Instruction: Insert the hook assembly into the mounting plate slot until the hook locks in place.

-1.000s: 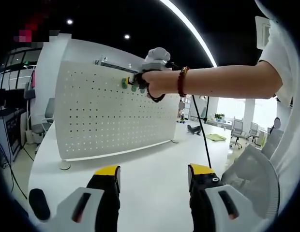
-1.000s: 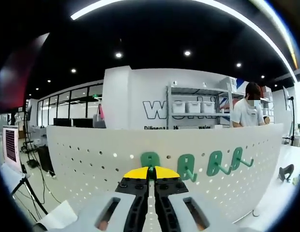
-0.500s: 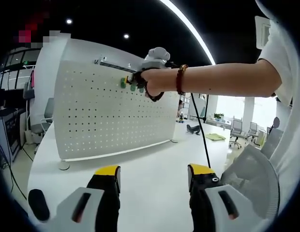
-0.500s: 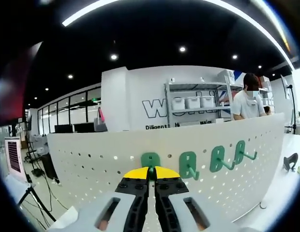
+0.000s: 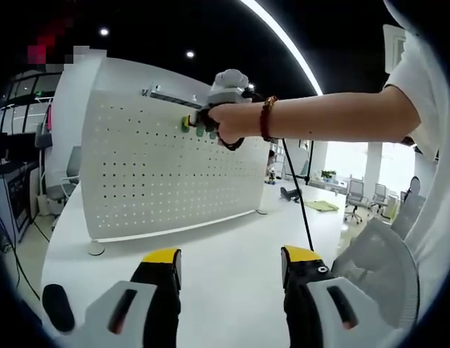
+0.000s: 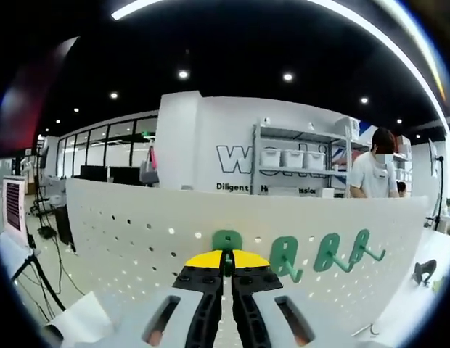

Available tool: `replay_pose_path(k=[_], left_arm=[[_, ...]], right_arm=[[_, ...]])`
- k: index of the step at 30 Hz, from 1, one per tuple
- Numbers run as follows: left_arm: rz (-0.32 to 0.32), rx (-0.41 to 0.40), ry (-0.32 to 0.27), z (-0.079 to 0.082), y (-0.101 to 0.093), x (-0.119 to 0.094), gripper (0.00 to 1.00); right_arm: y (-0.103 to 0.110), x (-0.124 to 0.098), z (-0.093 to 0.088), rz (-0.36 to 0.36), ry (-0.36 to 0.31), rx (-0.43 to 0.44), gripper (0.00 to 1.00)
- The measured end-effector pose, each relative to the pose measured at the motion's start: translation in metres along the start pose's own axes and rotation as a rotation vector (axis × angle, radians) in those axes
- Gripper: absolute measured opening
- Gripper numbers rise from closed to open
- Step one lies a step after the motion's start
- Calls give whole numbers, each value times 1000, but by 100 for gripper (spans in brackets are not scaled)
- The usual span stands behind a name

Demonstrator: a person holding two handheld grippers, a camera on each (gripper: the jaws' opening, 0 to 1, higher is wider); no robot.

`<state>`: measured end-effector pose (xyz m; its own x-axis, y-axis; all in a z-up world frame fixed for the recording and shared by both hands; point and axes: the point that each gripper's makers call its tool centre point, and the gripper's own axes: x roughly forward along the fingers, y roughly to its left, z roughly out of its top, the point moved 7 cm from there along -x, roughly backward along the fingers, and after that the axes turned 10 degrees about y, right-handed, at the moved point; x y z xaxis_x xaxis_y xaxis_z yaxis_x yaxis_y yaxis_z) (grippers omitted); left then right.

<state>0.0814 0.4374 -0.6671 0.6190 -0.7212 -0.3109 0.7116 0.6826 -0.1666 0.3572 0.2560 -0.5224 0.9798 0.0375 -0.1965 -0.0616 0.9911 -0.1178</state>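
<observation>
In the right gripper view, the right gripper [image 6: 225, 255] has its fingers clenched on a green hook [image 6: 226, 242] at lower centre, pressed to the white pegboard [image 6: 138, 232]. Three more green hooks [image 6: 328, 251] already hang to its right, making four in all. The hook looks like light, stiff plastic, best held by its flat backplate as it is now. In the left gripper view, the left gripper [image 5: 228, 264] sits at the bottom, fingers released, over the white desk [image 5: 225, 246].
</observation>
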Motion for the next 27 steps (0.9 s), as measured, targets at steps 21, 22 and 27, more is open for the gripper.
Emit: replay_pose_path(k=[21,22,27], left_arm=[[-13,-2,1,0,-2,3,56],[-13,0,1,0,-2,3,56],[-14,-4,3,-1,-2,3,56]], right_arm=[[-1,-3,-5,8,50,17,1],[-2,-3,-5,10,55,31,1],[-1,-3,-5,12,59,69,1]])
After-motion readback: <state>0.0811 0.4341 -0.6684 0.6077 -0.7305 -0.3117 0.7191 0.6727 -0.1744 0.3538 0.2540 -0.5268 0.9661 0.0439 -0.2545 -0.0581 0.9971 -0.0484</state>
